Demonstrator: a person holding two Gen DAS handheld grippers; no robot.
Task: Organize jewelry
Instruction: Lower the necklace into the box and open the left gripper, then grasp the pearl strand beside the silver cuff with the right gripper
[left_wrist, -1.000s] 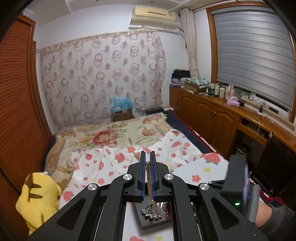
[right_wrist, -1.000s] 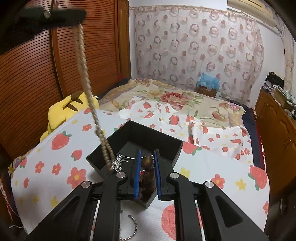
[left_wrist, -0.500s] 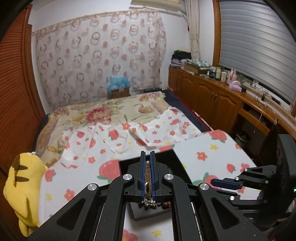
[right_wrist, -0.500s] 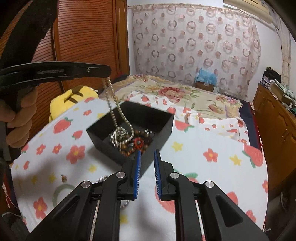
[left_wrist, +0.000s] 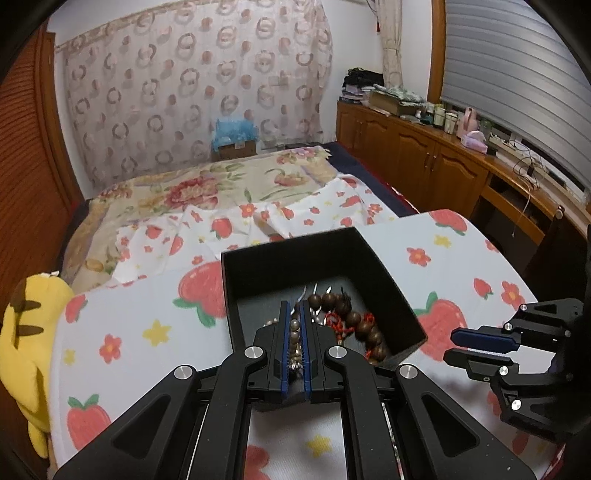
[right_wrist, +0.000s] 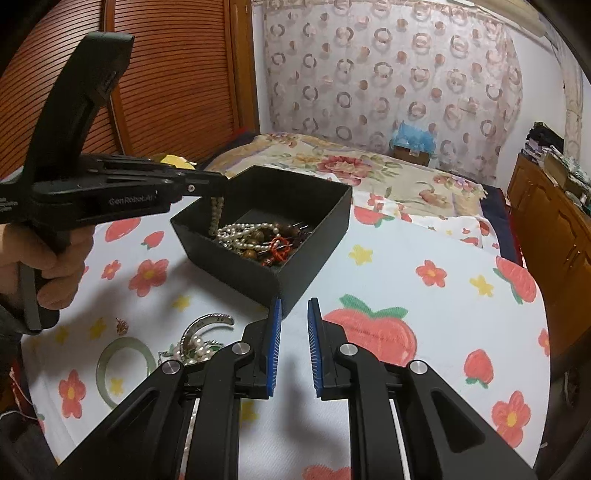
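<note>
A black open box stands on the strawberry-print cloth. In it lie brown wooden beads, a red cord and pearls. My left gripper is shut on a pearl necklace, whose lower end hangs into the box. My right gripper is open and empty, just in front of the box's near corner.
On the cloth left of my right gripper lie a green jade bangle, a silver cuff, a small pearl piece and a tiny brown charm. A yellow plush toy sits at the table's left edge. A bed is behind.
My left gripper has lowered the pearl necklace, so most of it now lies in the box. My right gripper let go of the brown beads earlier and has drawn back from the box.
</note>
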